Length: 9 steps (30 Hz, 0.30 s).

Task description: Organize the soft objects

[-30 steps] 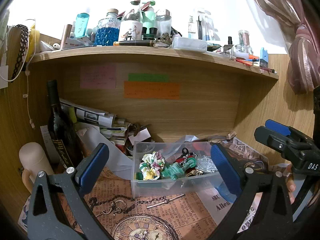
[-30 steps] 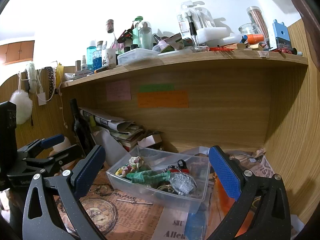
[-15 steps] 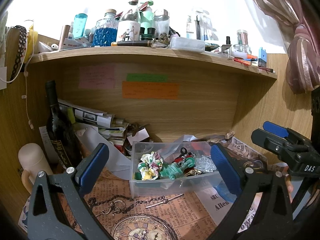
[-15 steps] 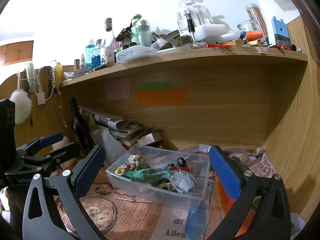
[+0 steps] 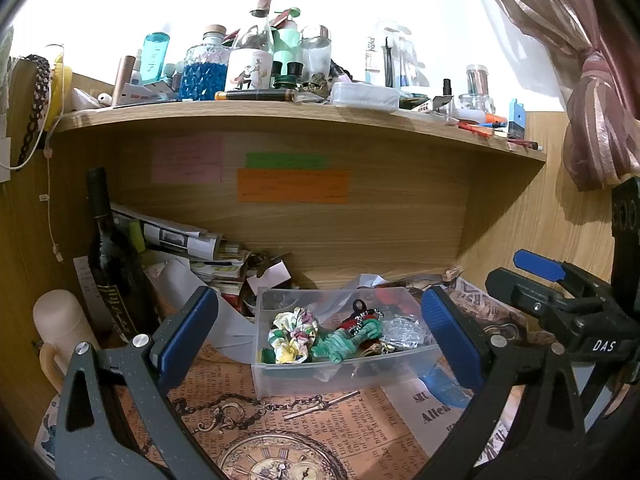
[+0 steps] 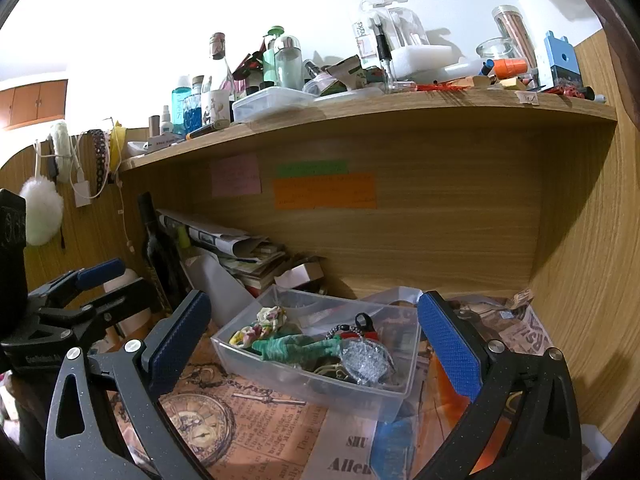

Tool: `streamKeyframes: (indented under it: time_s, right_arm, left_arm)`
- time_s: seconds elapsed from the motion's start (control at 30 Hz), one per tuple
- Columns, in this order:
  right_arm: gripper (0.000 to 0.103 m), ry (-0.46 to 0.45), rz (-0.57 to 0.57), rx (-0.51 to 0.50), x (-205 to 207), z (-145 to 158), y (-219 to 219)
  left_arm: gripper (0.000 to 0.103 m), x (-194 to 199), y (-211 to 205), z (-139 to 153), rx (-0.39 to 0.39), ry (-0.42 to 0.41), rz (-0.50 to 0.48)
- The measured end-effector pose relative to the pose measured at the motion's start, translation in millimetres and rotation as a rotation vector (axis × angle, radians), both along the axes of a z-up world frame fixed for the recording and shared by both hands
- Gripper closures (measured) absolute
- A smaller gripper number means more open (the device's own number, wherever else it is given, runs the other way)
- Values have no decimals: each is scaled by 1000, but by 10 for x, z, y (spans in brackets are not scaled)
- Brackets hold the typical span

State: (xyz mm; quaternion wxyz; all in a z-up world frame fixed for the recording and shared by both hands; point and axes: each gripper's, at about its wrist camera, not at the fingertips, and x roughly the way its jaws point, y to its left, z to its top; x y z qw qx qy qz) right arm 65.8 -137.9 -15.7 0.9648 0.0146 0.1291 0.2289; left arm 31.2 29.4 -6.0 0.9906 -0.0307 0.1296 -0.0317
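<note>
Wood panelling backed your bench (image 5: 256, 432), papered in old newsprint, under a crowded shelf (image 5: 280, 114). On it sat a clear plastic bin (image 5: 340, 376) holding a floral scrunchie (image 5: 294, 334) beside a green scrunchie (image 5: 340, 344). Your left gripper (image 5: 320, 336) and right gripper (image 6: 314, 338) hung short of it, fingers spread wide and holding nothing.

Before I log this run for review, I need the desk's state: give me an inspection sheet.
Surface: newspaper-print mat with clock drawing.
Job's things: floral scrunchie and green scrunchie lie in clear bin.
Clutter: wine bottle, paper stack, bottles on shelf.
Grippers: left tool open, empty; right tool open, empty.
Cables: white cord hangs at left.
Surroundings: sticky notes, pink curtain.
</note>
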Motion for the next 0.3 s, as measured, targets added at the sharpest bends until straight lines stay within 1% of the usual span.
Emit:
streamKeyframes:
  time_s: [0.3]
  right_arm:
    - [0,8,-4,-2,8,-32,18]
  left_arm:
    - [0,-8,-30,11,6,-7,14]
